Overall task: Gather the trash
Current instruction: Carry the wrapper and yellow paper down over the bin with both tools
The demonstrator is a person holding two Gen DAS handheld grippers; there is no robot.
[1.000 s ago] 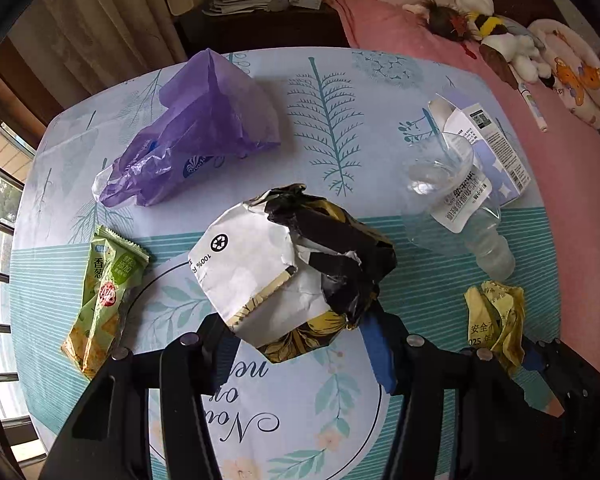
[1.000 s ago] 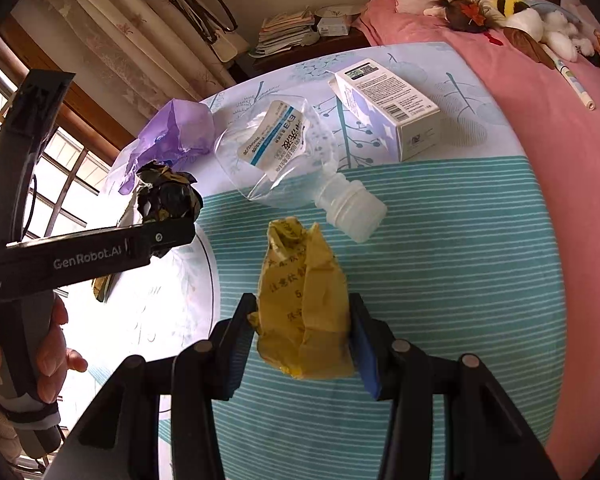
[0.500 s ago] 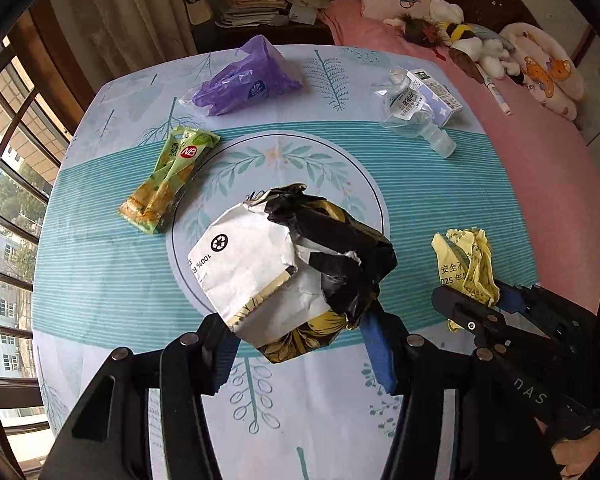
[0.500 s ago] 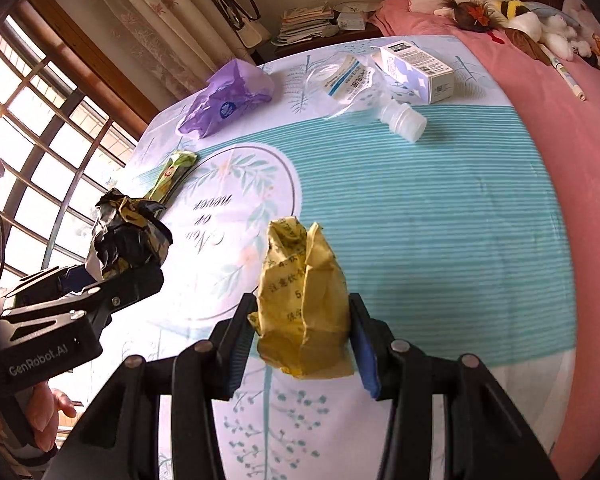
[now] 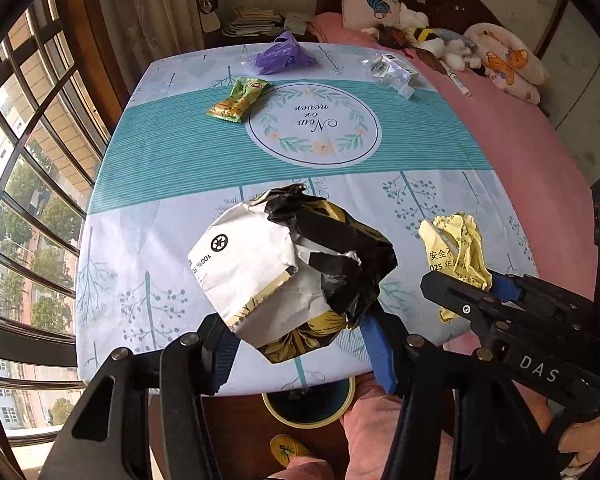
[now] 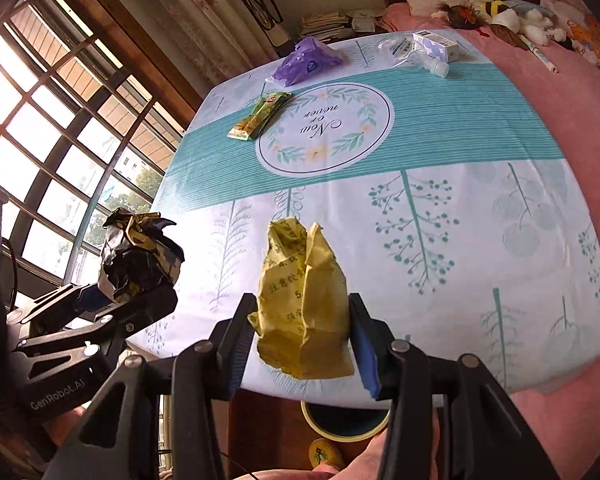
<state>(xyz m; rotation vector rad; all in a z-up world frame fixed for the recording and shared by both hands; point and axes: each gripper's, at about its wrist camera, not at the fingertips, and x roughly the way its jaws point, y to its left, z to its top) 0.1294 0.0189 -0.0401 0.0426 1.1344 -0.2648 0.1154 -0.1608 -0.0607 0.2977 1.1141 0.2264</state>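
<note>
With both loads already clamped and hanging over the near edge of the tabletop (image 5: 148, 184), the step in hand reads as carry-to-bin. Left gripper (image 5: 300, 344): fingers closed on the crumpled black-and-white bag (image 5: 288, 264). Right gripper (image 6: 302, 344): fingers closed on the crumpled yellow wrapper (image 6: 306, 300).

Target, by judgement: the yellow-rimmed bin (image 5: 308, 408) on the floor just under the near edge. Next move calls for bringing each load over the bin mouth, then parting the fingers; the wide bag needs centring so it does not catch the rim.

Left on the far tabletop: green snack packet (image 5: 238, 100), purple plastic bag (image 5: 282, 56), clear plastic bottle (image 6: 416, 56), small box (image 6: 436, 46).

Hidden: most of the bin is covered by tabletop and grippers, so its depth and contents cannot be told. Bottle outline is hard to make out.
</note>
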